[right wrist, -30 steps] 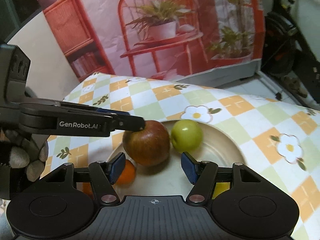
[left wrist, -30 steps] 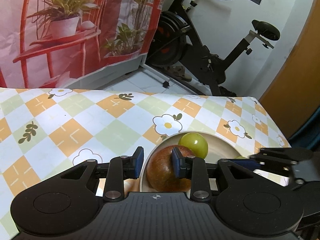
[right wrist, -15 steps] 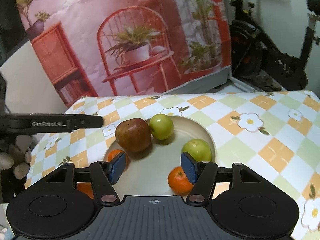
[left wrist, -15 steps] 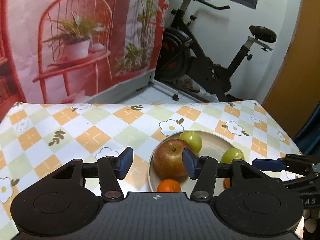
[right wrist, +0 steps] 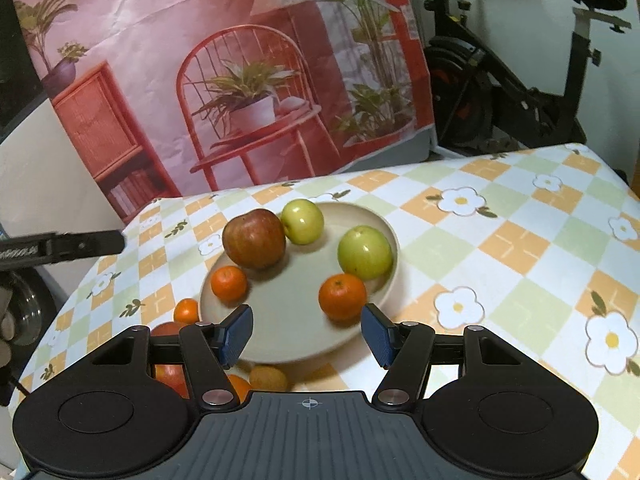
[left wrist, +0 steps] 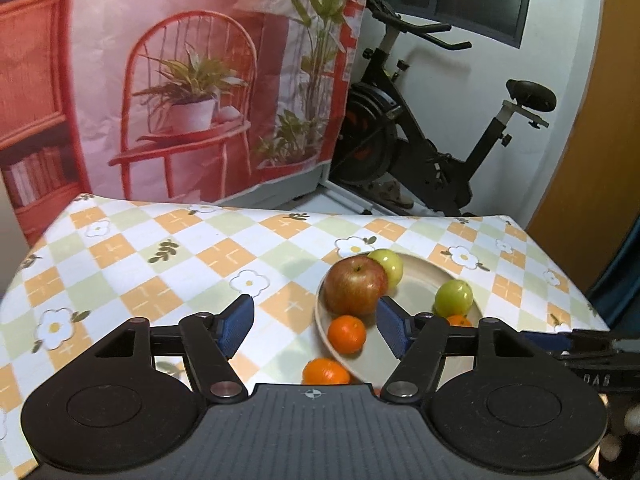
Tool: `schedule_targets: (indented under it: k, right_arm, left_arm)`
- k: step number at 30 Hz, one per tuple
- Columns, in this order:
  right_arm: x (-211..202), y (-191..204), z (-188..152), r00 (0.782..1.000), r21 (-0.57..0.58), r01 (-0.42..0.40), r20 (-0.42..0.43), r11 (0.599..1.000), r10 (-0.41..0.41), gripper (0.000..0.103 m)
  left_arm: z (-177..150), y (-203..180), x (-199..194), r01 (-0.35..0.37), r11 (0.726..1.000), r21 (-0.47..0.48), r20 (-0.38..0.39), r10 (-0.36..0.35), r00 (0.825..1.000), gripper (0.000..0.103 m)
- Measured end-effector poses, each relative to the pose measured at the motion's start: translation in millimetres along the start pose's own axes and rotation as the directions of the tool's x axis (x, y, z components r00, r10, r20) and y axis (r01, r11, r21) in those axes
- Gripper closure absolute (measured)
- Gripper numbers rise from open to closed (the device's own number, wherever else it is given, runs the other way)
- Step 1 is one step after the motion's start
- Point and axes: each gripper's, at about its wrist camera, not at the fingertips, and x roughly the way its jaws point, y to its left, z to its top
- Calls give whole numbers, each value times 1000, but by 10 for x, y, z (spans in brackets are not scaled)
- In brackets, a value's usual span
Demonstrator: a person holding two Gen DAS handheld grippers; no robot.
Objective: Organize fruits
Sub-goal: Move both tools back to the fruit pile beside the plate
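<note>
The red apple (left wrist: 354,286) has just been released onto the plate (right wrist: 280,344); left gripper (left wrist: 312,326) jaws have been opening, empty; the right gripper (right wrist: 306,334) is held apart, empty; perhaps 4 fruits remain outside.

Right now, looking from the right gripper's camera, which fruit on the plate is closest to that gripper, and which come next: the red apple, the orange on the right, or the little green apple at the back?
1. Orange, just ahead of the right gripper, on the plate's near right.
2. Red apple, farther back on the left.
3. Little green apple, at the far rim.
</note>
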Motion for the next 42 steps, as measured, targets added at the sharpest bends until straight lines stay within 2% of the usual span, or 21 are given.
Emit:
schedule_targets:
  k: [7, 11, 17, 20, 26, 31, 36, 42]
  right_arm:
    - [-54, -20, -94, 1000, 2, -10, 4, 1000, 10, 46]
    - [-68, 13, -120, 1000, -17, -17, -3, 1000, 17, 49]
    - [-55, 41, -145, 999, -34, -38, -29, 999, 37, 53]
    - [-35, 54, -159, 997, -39, -54, -51, 998, 52, 57]
    - [7, 146, -190, 992, -66, -92, -95, 994, 86, 65]
    - [80, 251, -183, 983, -89, -132, -140, 987, 119, 70]
    - [142, 357, -170, 975, -125, -160, -173, 979, 137, 71]
    - [206, 427, -155, 969, -143, -178, -200, 974, 148, 71]
  left_arm:
    - [-188, 12, -225, -24, 999, -28, 15, 25, 1000, 34]
    - [-278, -27, -299, -42, 999, -7, 15, 42, 999, 35]
    - [-407, -82, -337, -40, 999, 10, -6, 40, 999, 41]
    - [-481, -92, -329, -40, 999, 14, -19, 41, 999, 48]
    - [-638, -138, -341, 0, 1000, 4, -47, 0, 999, 63]
    - [-738, -199, -328, 35, 999, 13, -62, -34, 997, 64]
    - [-832, -275, -293, 69, 997, 36, -90, -65, 994, 70]
    - [-889, -256, -221, 84, 996, 21, -119, -81, 990, 70]
